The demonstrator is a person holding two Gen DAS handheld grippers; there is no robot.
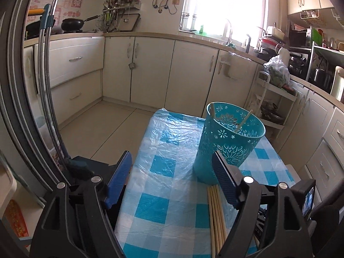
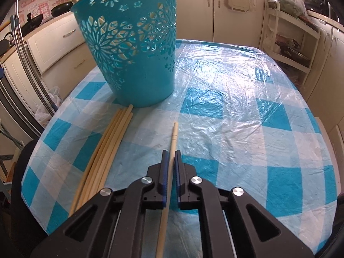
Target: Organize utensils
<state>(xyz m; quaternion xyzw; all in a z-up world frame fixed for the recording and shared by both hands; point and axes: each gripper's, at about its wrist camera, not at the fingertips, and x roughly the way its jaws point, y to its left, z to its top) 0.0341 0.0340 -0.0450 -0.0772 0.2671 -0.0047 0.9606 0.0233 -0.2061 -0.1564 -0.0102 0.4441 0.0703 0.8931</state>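
- The right gripper (image 2: 171,158) had its blue-padded fingers (image 2: 164,167) closed narrowly on a single pale wooden chopstick (image 2: 173,135); the pads pressed it from both sides.
- That chopstick's long axis ran straight along the fingers: its tip pointed ahead of them, its tail passed back between them and under the gripper body.
- The teal plastic basket with cut-out flower patterns (image 2: 137,43) stood upright on the surface, ahead of the right fingers and to their left, apart from the held chopstick's tip.
- A bundle of loose pale wooden chopsticks (image 2: 107,146) lay to the left of the right fingers on the blue-and-white checked plastic tablecloth (image 2: 236,111), their far ends just beside the basket's base, their axes roughly parallel to the held one.
- The left gripper (image 1: 172,172) had its fingers (image 1: 120,176) wide apart with nothing between them; the basket (image 1: 228,142) showed just past its right-hand finger, and two chopsticks already leaned inside it.
- By my judgement the right hand was nearer the next step: the chopstick would need lifting and tipping toward upright, then carrying ahead and left over the basket's open rim.
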